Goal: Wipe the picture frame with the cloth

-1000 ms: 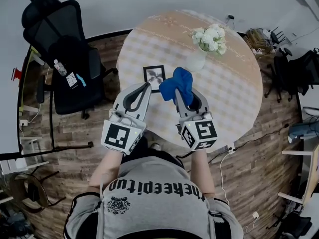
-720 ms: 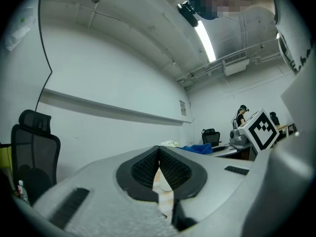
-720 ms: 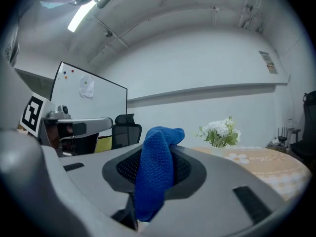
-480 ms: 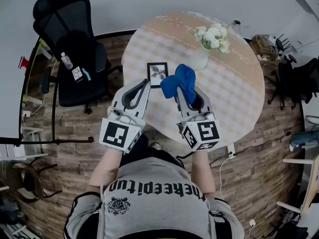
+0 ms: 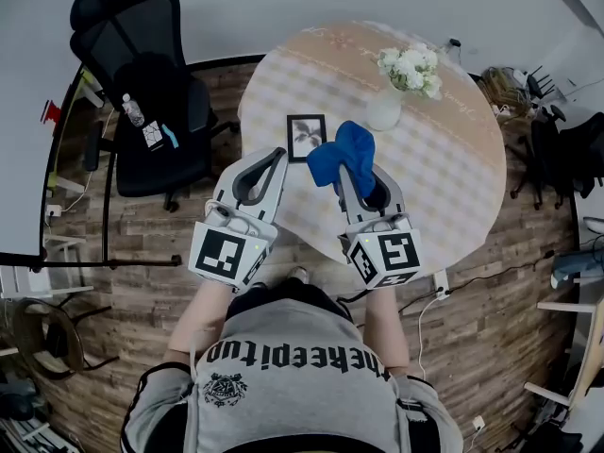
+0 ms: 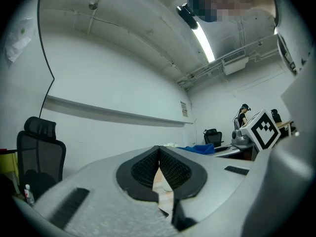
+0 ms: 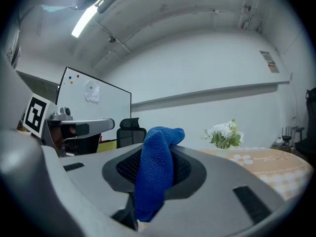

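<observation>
A small black picture frame [image 5: 307, 136] with a flower print lies flat on the round table [image 5: 453, 168], near its left edge. My right gripper [image 5: 342, 170] is shut on a blue cloth [image 5: 343, 155], which bunches up over the jaw tips just right of the frame; the cloth [image 7: 155, 169] fills the jaws in the right gripper view. My left gripper [image 5: 279, 156] is shut and holds nothing, its tip just below and left of the frame. In the left gripper view the jaws [image 6: 159, 154] meet at their tips.
A white vase of white flowers [image 5: 394, 83] stands on the table beyond the cloth. A black office chair [image 5: 151, 74] with a bottle and small items on its seat sits left of the table. Wooden floor surrounds the table; cables and clutter lie at the right.
Both grippers have kept their pose relative to each other; the view has shifted slightly, so the table and frame sit a little further right. The cloth stays held.
</observation>
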`<state>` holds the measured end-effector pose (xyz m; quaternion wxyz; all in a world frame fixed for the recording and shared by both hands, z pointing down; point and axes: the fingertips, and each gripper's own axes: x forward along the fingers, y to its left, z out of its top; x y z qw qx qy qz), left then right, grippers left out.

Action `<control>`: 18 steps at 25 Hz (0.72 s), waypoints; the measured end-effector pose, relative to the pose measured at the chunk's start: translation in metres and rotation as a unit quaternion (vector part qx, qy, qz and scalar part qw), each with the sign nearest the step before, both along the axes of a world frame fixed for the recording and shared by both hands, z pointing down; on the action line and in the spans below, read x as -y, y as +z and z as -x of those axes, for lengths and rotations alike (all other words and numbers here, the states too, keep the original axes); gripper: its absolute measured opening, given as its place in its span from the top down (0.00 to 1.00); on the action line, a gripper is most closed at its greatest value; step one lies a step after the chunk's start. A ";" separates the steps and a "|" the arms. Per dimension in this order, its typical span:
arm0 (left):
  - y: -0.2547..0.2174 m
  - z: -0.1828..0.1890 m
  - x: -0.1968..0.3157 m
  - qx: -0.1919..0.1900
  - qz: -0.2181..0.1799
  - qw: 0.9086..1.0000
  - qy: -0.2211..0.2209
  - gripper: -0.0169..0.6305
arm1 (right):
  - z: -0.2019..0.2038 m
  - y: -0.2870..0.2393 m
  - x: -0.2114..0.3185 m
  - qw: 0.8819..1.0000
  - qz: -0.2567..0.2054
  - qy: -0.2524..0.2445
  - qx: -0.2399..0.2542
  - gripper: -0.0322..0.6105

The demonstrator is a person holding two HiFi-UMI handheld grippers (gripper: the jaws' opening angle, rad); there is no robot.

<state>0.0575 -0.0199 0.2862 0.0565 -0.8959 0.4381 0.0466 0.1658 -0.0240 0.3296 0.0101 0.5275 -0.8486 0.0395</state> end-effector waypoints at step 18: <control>-0.007 0.067 -0.056 -0.006 -0.008 0.999 0.032 0.95 | 0.050 -0.014 -0.064 0.998 -0.019 0.058 0.004 0.79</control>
